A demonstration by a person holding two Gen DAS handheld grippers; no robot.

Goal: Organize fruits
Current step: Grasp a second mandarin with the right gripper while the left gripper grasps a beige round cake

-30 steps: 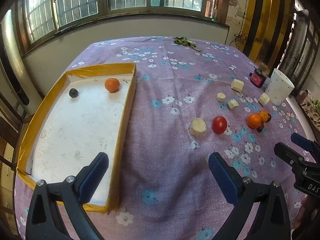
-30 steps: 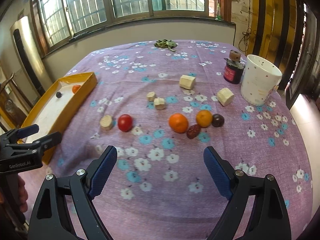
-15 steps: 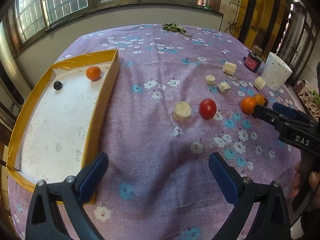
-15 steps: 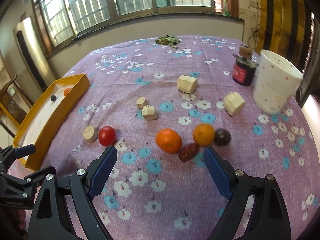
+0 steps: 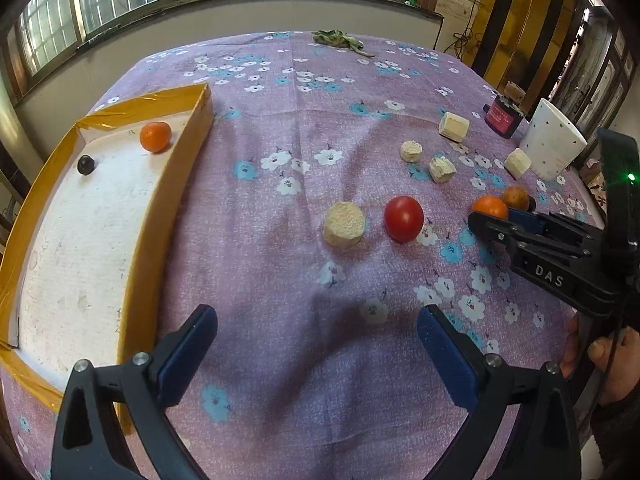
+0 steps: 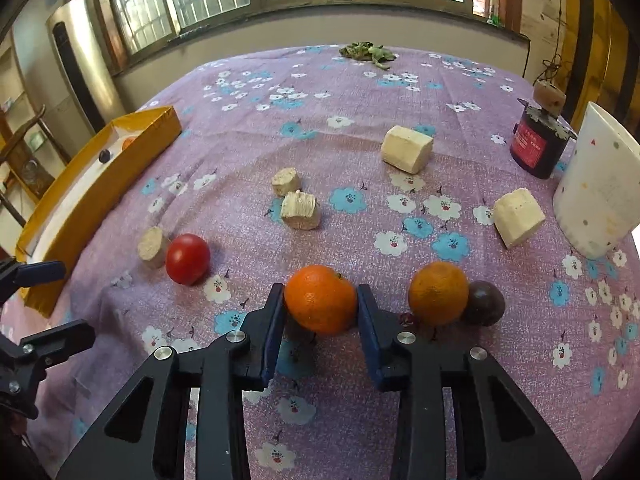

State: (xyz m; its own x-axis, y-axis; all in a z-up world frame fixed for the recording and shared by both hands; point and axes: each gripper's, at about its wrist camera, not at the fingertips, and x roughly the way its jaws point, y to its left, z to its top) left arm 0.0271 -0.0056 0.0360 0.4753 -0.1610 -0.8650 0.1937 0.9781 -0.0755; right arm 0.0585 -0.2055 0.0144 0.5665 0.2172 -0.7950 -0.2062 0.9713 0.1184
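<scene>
**Right wrist view: gripper pinches a mandarin on the flowered cloth**

Right wrist view shows the right gripper (image 6: 320, 312) with its jaws just closed in, the blue pads now pressing both sides of a bright orange mandarin (image 6: 321, 303) that sits on the purple floral tablecloth (image 6: 256, 128). Just to its right lie a second mandarin (image 6: 438, 298) and, touching that one, a dark round fruit (image 6: 483, 303). To the left, a red tomato (image 6: 188, 258) rests against a pale cut chunk (image 6: 152, 246) – four more pale chunks are scattered further back.

The left gripper (image 5: 318, 344) hovers over bare cloth with its jaws spread wide and nothing between them. Beside it stands the yellow-edged tray (image 5: 188, 100) (white inside), holding a third mandarin (image 5: 155, 136) and a small dark fruit (image 5: 85, 164), well apart from each other.

At the far right stand a white speckled cup (image 6: 596, 196) and a dark jar with a red label (image 6: 536, 144) – a person's hand (image 5: 608, 360) grips the right tool's handle.
</scene>
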